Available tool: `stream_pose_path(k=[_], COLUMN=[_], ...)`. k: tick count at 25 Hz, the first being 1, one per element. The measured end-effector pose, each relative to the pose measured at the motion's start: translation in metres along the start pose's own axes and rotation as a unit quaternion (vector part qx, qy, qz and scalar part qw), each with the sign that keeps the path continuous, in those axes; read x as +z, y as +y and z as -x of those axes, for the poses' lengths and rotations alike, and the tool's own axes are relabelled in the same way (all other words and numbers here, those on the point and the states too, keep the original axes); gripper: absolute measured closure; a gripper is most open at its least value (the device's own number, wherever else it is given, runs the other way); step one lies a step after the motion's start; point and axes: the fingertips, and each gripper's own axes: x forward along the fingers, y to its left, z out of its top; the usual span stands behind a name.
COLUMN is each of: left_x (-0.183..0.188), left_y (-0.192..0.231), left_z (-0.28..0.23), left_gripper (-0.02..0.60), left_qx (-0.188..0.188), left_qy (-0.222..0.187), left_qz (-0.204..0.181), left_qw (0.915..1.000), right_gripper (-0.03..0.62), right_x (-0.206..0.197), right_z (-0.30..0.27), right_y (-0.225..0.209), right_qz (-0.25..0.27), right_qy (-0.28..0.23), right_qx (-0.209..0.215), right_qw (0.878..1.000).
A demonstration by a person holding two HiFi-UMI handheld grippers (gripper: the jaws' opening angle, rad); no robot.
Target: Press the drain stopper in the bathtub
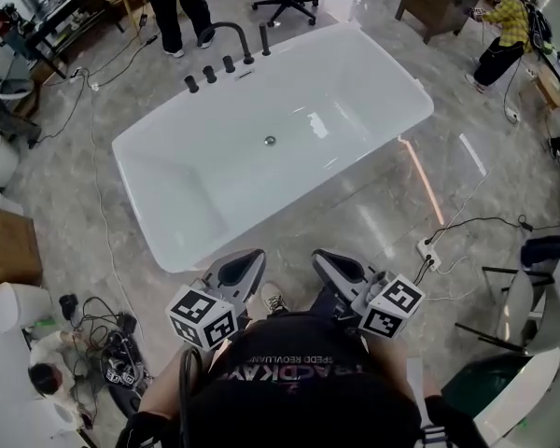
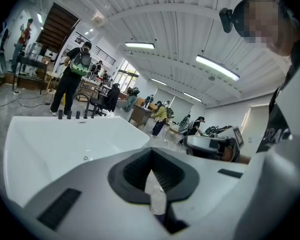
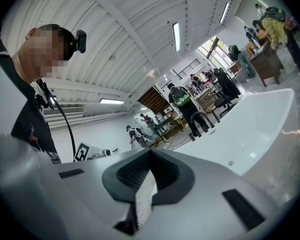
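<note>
The left gripper (image 1: 248, 260) and right gripper (image 1: 326, 260) both have their jaws pressed together on nothing. The drain stopper (image 1: 270, 140) sits on the floor of the white bathtub (image 1: 196, 194), well ahead of both jaw tips, beyond the tub's near rim.

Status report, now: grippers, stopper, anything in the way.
Left gripper and right gripper both shut, empty, near side of the bathtub. Drain stopper untouched on its floor. Nothing lying in the bathtub over it.
</note>
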Motion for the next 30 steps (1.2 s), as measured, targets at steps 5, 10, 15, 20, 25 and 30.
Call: stream_pose_path(k=[5, 10, 15, 20, 25, 30], left_x=[-0.002, 0.011, 0.017, 0.027, 0.035, 0.043], left_y=[-0.001, -0.016, -0.022, -0.026, -0.038, -0.043], left_z=[-0.030, -0.060, -0.084, -0.109, -0.132, -0.149], left_gripper=[0.575, 0.575, 0.575, 0.575, 0.575, 0.575], left_qx=[0.020, 0.035, 0.053, 0.077, 0.092, 0.110], left_qy=[-0.014, -0.028, -0.033, -0.039, -0.040, -0.048], left_qz=[0.011, 0.017, 0.024, 0.029, 0.034, 0.036], left_qw=[0.9997, 0.9989, 0.9978, 0.9958, 0.9943, 0.9921], right_gripper=[0.583, 0.583, 0.583, 0.583, 0.583, 0.583], right_x=[0.007, 0.036, 0.052, 0.069, 0.086, 0.100], right_z=[0.011, 0.022, 0.026, 0.034, 0.047, 0.057], right_y=[-0.032, -0.056, -0.078, -0.102, -0.122, -0.140], right_qz=[-0.001, 0.009, 0.003, -0.001, 0.001, 0.002], right_qy=[0.011, 0.020, 0.031, 0.039, 0.047, 0.055], right_qx=[0.013, 0.033, 0.050, 0.070, 0.081, 0.091], right_qw=[1.000, 0.999, 0.998, 0.997, 0.996, 0.994])
